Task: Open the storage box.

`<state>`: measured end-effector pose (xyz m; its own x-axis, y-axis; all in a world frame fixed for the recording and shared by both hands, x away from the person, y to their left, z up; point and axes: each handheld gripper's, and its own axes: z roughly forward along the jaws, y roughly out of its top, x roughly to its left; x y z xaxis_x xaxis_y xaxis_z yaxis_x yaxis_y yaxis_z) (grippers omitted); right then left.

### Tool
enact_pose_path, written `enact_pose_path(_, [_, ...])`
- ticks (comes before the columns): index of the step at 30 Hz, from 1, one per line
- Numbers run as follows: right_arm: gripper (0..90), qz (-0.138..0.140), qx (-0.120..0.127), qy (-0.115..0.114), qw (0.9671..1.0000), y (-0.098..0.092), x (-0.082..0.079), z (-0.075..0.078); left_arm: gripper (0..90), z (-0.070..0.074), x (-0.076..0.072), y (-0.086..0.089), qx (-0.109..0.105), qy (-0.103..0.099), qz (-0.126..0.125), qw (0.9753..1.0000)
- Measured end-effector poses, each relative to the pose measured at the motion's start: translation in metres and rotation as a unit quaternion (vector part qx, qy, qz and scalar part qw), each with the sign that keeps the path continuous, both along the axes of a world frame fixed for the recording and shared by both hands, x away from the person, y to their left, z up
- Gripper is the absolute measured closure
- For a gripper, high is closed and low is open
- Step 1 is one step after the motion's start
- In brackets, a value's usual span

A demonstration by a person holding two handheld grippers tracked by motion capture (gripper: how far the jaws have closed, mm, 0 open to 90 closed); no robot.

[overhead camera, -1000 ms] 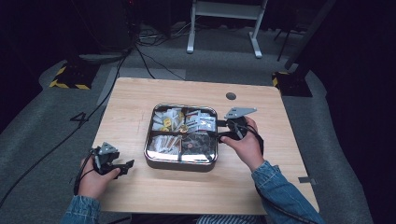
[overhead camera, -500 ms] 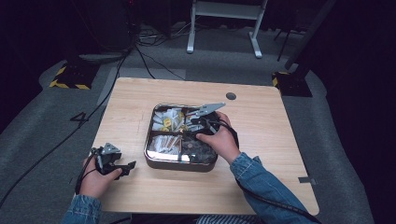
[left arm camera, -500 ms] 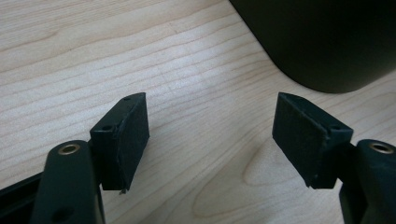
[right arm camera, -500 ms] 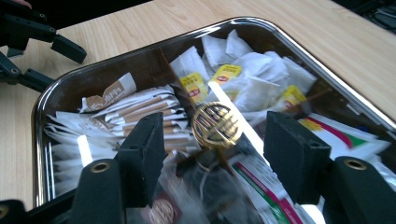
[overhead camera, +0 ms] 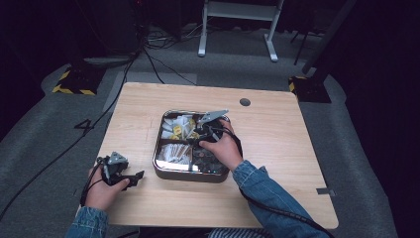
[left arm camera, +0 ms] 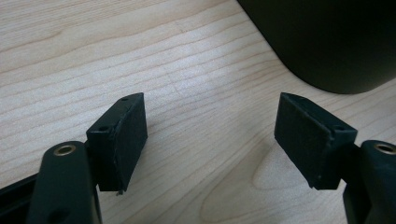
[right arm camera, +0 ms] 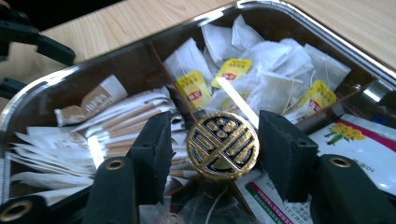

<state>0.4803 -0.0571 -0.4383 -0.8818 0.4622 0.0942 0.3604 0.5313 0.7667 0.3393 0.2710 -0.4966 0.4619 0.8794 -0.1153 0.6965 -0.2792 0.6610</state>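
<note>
A steel tray [overhead camera: 188,175] with several compartments sits mid-table. It holds tea bags with yellow tags [right arm camera: 261,70], paper sticks [right arm camera: 116,121] and printed sachets [right arm camera: 359,140]. A round gold and black knob [right arm camera: 223,145] stands at the tray's centre. My right gripper [right arm camera: 215,149] is open, one jaw on each side of that knob, with a small gap at the left jaw. From above, the right gripper [overhead camera: 199,135] hangs over the tray's middle. My left gripper [overhead camera: 134,177] rests open on the wood at the front left, nothing between its jaws [left arm camera: 210,135].
The wooden table [overhead camera: 277,148] has bare room right of the tray and along the front. A dark round cable hole [overhead camera: 244,102] lies near the far edge. The tray's dark wall [left arm camera: 327,42] stands just beyond the left gripper. Cables [overhead camera: 148,54] cross the floor behind.
My right gripper has moved left from the tray's right rim to over its centre and now straddles the knob. The left gripper has stayed put.
</note>
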Motion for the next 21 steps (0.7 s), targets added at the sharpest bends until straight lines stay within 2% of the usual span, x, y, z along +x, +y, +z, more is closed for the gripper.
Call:
enact_pose_path(1, [48.5, -0.004, -0.008, 0.001, 1.0, 0.0008, 0.0012, -0.0032, 25.9, 0.0001, 0.0, -0.0002, 0.0, 0.001, 0.0, 1.0])
enact_pose_path(3, [50.0, -0.006, -0.007, 0.0, 1.0, 0.001, 0.0015, -0.0042, 25.9, 0.0001, -0.0001, -0.0002, -0.001, 0.001, -0.001, 1.0])
enact_pose_path(6, [58.2, -0.003, -0.018, -0.014, 0.9997, 0.0023, -0.0006, -0.004, 25.9, 0.0002, -0.0003, -0.0005, -0.001, 0.002, 0.0, 1.0])
enact_pose_path(9, [58.8, -0.007, -0.023, -0.023, 0.9994, 0.0033, -0.0029, -0.0041, 25.9, 0.0003, -0.0003, -0.0007, 0.0, 0.002, 0.0, 1.0])
enact_pose_path(21, [59.0, -0.018, -0.023, -0.026, 0.9992, 0.0043, -0.0047, -0.004, 26.1, 0.0001, 0.0001, -0.0006, 0.0, 0.002, -0.001, 1.0])
